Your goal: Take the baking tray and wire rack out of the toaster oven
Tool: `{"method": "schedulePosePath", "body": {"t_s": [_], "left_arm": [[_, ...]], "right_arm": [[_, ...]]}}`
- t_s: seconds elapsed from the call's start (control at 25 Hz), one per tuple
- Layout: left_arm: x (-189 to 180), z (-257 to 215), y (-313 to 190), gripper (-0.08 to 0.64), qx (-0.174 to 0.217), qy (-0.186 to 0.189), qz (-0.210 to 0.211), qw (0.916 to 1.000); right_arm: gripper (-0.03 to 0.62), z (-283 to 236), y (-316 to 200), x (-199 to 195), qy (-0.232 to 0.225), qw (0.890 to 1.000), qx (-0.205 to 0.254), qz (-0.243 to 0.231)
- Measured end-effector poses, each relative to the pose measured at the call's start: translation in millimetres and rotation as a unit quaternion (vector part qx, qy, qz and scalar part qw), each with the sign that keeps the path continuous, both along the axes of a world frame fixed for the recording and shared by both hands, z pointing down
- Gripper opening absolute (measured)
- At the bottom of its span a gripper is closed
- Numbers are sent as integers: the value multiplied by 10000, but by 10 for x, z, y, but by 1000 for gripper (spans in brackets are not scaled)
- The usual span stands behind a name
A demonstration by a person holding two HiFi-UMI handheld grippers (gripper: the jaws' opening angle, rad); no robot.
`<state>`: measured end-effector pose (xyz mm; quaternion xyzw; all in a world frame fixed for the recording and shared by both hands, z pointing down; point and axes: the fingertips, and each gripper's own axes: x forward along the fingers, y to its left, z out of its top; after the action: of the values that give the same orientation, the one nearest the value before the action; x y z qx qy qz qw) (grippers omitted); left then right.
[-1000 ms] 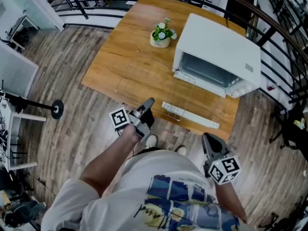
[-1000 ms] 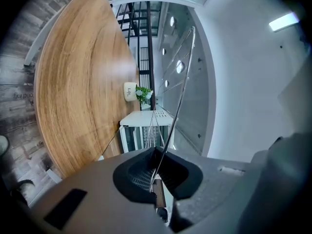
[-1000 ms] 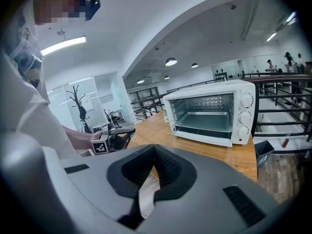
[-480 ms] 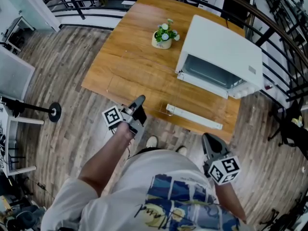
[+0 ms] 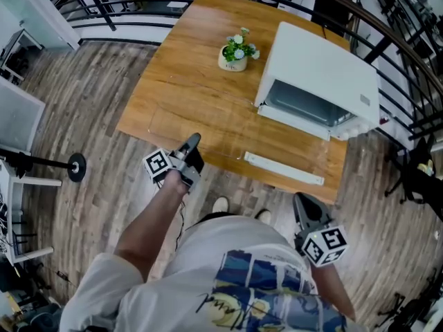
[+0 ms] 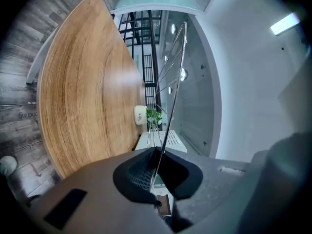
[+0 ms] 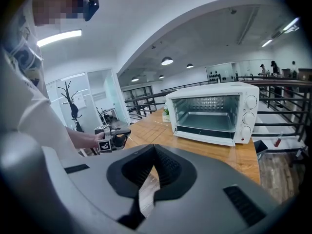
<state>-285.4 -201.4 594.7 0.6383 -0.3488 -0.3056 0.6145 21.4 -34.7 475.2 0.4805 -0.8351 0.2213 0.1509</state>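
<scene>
One wire rack (image 6: 174, 82) pinched by left gripper (image 6: 157, 152), right gripper (image 7: 155, 147) seemingly clenched on nothing, toaster oven (image 5: 318, 75) at two o'clock from left gripper.

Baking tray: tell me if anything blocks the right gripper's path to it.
Nothing visible does: the silver baking tray lies in the white toaster oven, glass door down, ahead of the right gripper.

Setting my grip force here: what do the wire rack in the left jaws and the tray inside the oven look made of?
Wire rack: thin rods, bright and glinting, so likely chromed or stainless steel wire. Baking tray: flat matt grey sheet with a soft sheen, probably aluminium or coated steel; which one the view cannot settle.
</scene>
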Motion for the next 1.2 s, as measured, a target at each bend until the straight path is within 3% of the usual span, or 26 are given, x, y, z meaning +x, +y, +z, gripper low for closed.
{"method": "schedulePosePath", "body": {"t_s": [0.72,1.2], "left_arm": [[-195,598,-387,2,-376,-86,212,9990],[-237,757,-485,2,-617,-452,364,9964]], "right_arm": [[2,60,93,-153,45,9986,-133,515],[2,90,155,-244,79,9977,-181,653]]}}
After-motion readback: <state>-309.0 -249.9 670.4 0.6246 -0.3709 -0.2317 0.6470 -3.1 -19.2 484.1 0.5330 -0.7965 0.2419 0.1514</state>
